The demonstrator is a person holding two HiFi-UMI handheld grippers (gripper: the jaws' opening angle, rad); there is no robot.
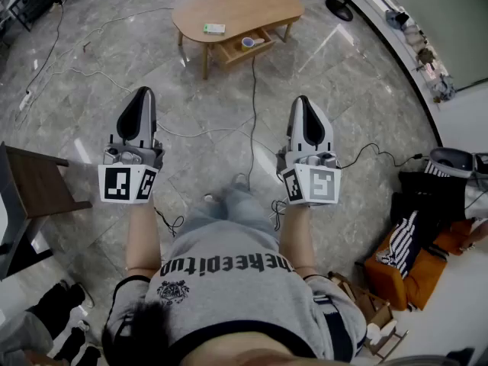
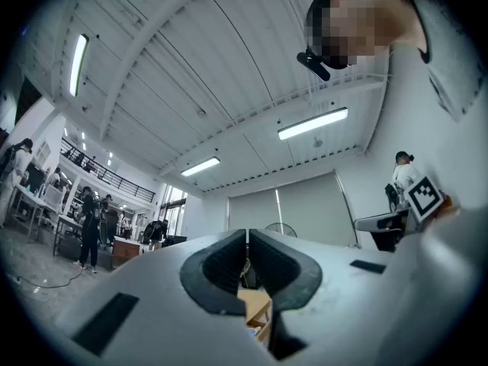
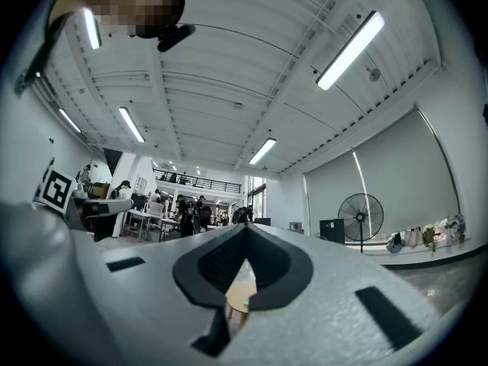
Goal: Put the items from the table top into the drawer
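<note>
A low wooden table [image 1: 252, 4] stands far ahead on the marble floor, with a small green and white box [image 1: 214, 29] on its top. Its drawer [image 1: 232, 50] is pulled out and holds a blue and white item [image 1: 248, 43]. My left gripper [image 1: 145, 94] and right gripper [image 1: 303, 101] are held side by side well short of the table, both shut and empty. In the left gripper view the jaws meet at my left gripper [image 2: 248, 239]; in the right gripper view at my right gripper [image 3: 245, 231], with the table [image 3: 242, 300] small beyond.
Cables [image 1: 254, 105] trail over the floor between me and the table. A dark side table [image 1: 38, 185] stands at my left. Bags and clothes [image 1: 419, 235] lie at the right. A standing fan [image 3: 360, 212] and several people at desks [image 3: 179, 216] are in the distance.
</note>
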